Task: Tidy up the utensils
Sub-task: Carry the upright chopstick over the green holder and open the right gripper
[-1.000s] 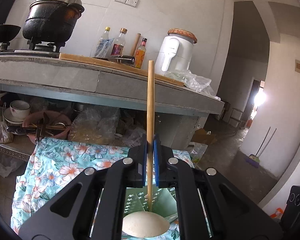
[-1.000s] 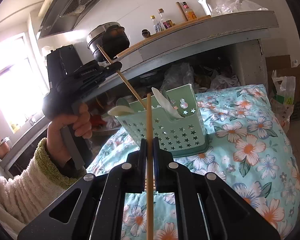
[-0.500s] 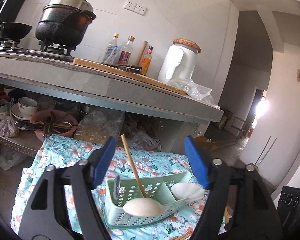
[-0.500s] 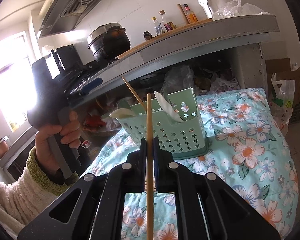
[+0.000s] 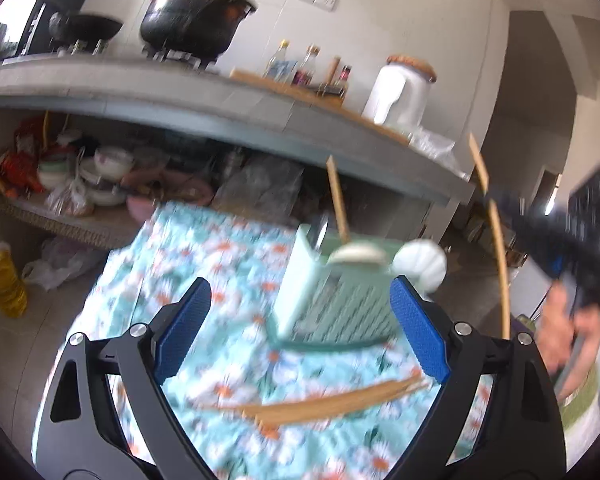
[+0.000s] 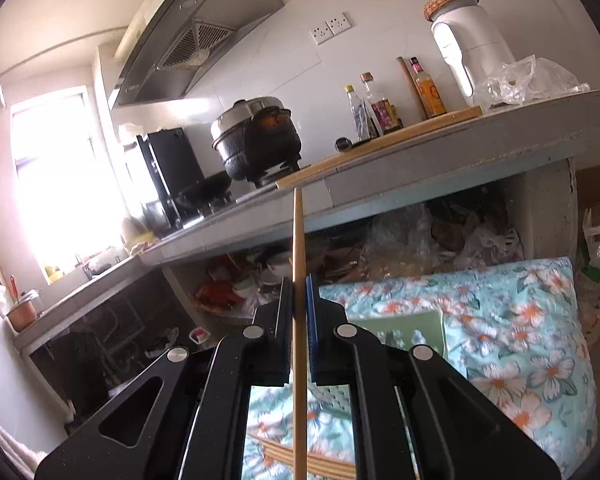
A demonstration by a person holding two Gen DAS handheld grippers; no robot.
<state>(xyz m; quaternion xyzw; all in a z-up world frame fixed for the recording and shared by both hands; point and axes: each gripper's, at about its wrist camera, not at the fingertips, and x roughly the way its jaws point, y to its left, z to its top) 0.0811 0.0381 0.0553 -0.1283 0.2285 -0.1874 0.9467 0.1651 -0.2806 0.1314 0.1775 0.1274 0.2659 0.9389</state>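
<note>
Nearest to us, our left gripper (image 5: 300,316) has just been opening and its blue pads (image 5: 182,330) now stand spread wide with nothing between them. Just beyond and below the fingertips, a loose bundle of chopsticks (image 5: 320,402) lies flat on the floral cloth (image 5: 204,264), blurred in this view. Past that bundle, in line with the gap between the fingers but well clear of the pads, the pale green utensil caddy (image 5: 332,300) stands on the cloth; one chopstick in the caddy (image 5: 338,200) leans up out of it, with two white spoon bowls at its rim.

Our right gripper (image 6: 299,300) is pressed together on a single chopstick (image 6: 298,248), which runs up between the pads and sticks out above the fingertips. From the left camera we see that same gripper at the far right, a hand (image 5: 560,332) around its grip, the chopstick held beside the caddy and not touching it. Below the right fingers the caddy's rim shows partly hidden, and the bundle on the cloth lies nearer the camera.

Farthest back runs the grey counter (image 6: 440,152), carrying a black pot (image 6: 258,140).
</note>
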